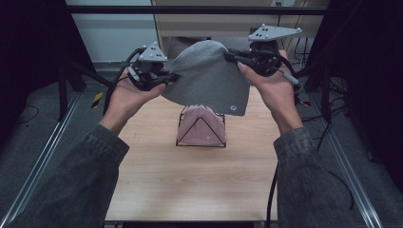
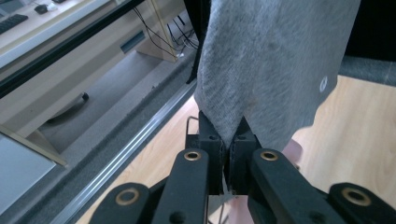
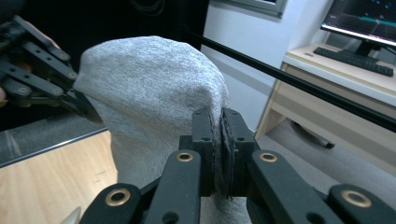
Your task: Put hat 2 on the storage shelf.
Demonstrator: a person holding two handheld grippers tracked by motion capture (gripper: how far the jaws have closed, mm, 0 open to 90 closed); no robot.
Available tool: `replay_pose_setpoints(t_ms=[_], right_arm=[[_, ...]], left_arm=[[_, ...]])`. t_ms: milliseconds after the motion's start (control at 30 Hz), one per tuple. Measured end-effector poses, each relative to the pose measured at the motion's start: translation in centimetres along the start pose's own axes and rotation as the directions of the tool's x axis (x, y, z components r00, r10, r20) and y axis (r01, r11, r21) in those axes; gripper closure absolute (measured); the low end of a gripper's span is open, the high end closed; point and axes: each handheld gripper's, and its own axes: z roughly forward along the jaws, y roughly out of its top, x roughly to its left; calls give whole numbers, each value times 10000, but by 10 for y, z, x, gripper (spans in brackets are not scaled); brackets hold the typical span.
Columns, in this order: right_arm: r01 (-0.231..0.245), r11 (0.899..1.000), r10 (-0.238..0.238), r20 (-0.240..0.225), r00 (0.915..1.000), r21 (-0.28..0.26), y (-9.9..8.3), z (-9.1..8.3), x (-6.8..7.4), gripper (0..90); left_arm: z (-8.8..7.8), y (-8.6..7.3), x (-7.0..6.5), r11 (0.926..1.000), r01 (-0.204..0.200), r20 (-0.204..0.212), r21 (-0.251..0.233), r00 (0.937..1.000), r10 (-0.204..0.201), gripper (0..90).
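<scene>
High view: left gripper (image 1: 172,76) and right gripper (image 1: 230,55), both clamped on the beanie (image 1: 209,78), hold it above the wire stand (image 1: 201,127) at the tabletop's (image 1: 190,180) 12 o'clock; next, lowering it squarely on.

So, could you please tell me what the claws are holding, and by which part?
A grey knit hat, lifted above the table: left claw and right claw each pinch an opposite edge.

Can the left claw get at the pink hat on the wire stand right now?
Probably not yet. The left claw is shut on the grey beanie, which the right claw also grips, held up over the pink hat on its wire stand. It would have to let go first.
</scene>
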Motion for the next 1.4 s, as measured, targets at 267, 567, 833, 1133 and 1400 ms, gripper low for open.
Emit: replay_pose_setpoints(t_ms=[267, 567, 833, 1133, 1400], right_arm=[[-225, 9994, 217, 313, 9993, 256, -23, 29, -27, 854], [-147, 9953, 84, 655, 9978, 961, -41, 59, -32, 853], [-278, 9932, 200, 692, 9974, 1127, -57, 76, -32, 853], [-200, 9901, 125, 546, 9984, 1387, -70, 81, -27, 853], [-220, 9955, 139, 884, 9960, 923, -44, 64, -33, 853]], left_arm=[[34, -9, 5, 9996, -117, -457, 243, 9989, 128, 875], [60, -28, 19, 9990, 134, -774, 429, 9970, -101, 875], [75, -46, 23, 9975, 307, -785, 631, 9966, -258, 875], [78, -56, 24, 9959, 746, -516, 519, 9961, -719, 875], [65, -26, 26, 9990, 455, -798, 37, 9958, -451, 875]])
